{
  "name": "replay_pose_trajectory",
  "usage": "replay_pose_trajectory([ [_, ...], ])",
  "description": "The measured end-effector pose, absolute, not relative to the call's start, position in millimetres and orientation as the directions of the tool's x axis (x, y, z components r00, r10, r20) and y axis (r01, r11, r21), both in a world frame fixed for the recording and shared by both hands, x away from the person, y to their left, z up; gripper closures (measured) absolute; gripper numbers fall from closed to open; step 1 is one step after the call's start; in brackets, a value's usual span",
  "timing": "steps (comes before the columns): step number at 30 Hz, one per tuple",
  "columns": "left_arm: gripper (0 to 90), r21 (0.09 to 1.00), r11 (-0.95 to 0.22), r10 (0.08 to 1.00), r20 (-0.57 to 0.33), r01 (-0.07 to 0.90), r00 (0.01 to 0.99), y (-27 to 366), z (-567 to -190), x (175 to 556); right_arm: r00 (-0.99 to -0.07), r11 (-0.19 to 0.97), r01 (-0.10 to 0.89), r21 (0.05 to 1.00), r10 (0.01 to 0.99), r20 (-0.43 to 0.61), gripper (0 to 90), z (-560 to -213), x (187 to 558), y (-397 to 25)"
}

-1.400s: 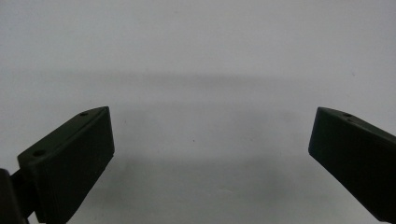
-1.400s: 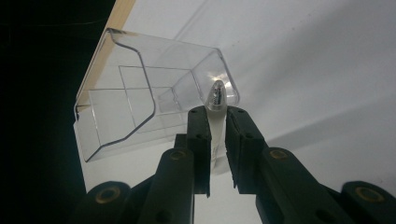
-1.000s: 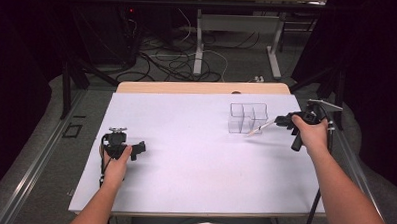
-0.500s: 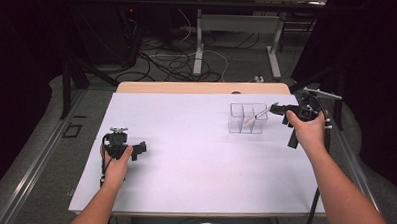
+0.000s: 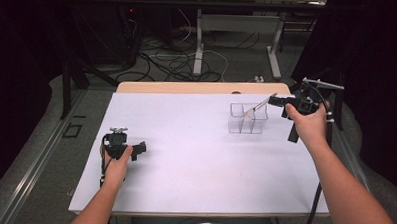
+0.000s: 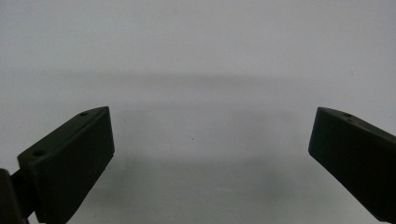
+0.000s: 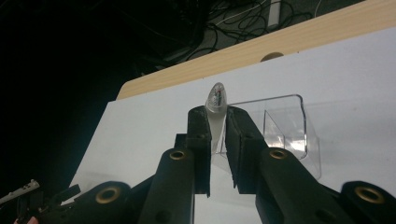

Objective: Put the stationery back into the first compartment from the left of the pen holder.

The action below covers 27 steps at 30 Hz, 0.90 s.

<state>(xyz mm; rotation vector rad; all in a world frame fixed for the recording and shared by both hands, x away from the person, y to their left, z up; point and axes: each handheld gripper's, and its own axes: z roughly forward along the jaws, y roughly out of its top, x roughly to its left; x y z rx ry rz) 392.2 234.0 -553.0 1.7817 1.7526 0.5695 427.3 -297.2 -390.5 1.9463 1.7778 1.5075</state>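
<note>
Clear plastic is what I'm working with: a small clear spoon [image 7: 216, 100] sits pinched between the jaws of my right tool [image 7: 217, 116], which are closed on its handle so that only the rounded end sticks out past the tips. From the high view, the spoon [image 5: 256, 106] slants down from the right tool [image 5: 279, 101] toward the clear organizer [image 5: 247, 119], its far end over the organizer's top edge; I cannot tell whether it touches the rim. The right tool hangs just to the right of the organizer, above the white surface [image 5: 195, 142]. In the right gripper view the organizer [image 7: 285, 135] lies just beyond the spoon. My left tool [image 5: 137, 149] rests well to the left of the organizer, low over the surface [image 6: 196, 70], jaws spread wide with nothing between them.
</note>
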Motion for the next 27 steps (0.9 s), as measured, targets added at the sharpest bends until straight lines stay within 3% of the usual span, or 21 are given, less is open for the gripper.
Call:
replay_pose_trajectory([
  [15,0.2,0.659,0.020,0.995,-0.090,0.752,0.053,234,-553,393,-0.214,-0.284,0.631,0.722,0.831,0.514,80.1,-367,437,-282],
  [27,0.2,0.655,0.019,0.994,-0.092,0.755,0.055,235,-553,393,-0.257,-0.143,0.627,0.765,0.889,0.377,80.1,-380,447,-252],
])
